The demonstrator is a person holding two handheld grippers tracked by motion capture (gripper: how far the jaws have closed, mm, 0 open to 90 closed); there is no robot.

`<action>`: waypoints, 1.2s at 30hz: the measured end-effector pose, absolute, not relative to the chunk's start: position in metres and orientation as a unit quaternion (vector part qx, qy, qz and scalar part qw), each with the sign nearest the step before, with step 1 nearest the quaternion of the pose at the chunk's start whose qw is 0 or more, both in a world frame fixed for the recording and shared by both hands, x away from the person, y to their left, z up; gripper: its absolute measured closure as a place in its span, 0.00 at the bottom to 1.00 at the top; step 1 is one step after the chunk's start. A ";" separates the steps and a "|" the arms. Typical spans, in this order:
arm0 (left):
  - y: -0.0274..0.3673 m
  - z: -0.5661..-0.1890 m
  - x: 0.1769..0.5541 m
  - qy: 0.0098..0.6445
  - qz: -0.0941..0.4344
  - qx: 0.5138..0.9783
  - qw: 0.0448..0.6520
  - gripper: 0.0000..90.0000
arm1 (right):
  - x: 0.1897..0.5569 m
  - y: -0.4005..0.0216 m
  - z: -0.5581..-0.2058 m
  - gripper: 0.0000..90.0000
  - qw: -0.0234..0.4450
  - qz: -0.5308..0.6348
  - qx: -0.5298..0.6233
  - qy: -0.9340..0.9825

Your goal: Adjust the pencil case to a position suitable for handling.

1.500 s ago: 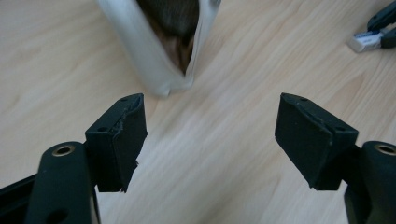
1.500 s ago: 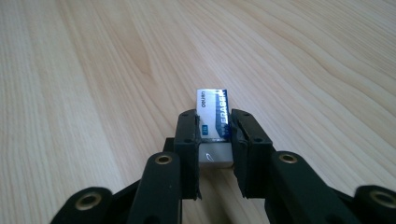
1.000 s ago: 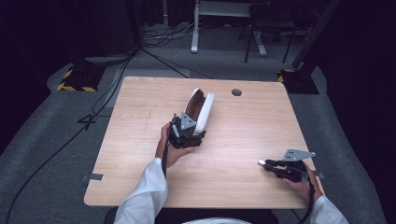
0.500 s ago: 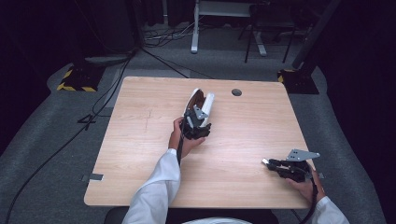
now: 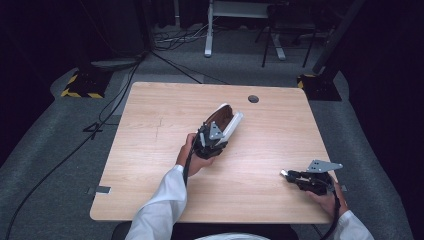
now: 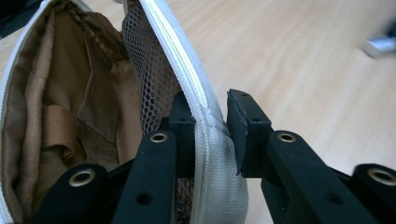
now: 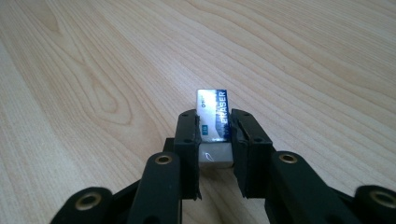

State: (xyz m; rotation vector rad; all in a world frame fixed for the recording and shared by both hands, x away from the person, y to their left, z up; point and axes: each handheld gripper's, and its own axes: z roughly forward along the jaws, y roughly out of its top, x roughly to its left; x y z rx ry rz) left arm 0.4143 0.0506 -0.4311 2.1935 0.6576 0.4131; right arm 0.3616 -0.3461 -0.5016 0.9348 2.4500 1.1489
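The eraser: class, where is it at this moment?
The eraser sits clamped between the right gripper's jaws, low over the table's near right corner, well apart from the open pouch.

In the high view the wooden table is evenly lit from above while the floor and background around it sink into near black; shadows on the tabletop are faint and short. The picture is soft, with little fine detail. In the left gripper view the pouch lining is sharp up close, but the far tabletop blurs, and a pale object at the upper right edge is smeared. In the right gripper view the eraser sleeve catches a bright glare, and the wood grain softens toward the top.
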 end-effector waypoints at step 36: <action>0.174 -0.451 0.353 0.366 0.206 0.805 0.419 0.38 | 0.362 -0.346 -0.502 0.82 0.135 0.399 0.326 0.846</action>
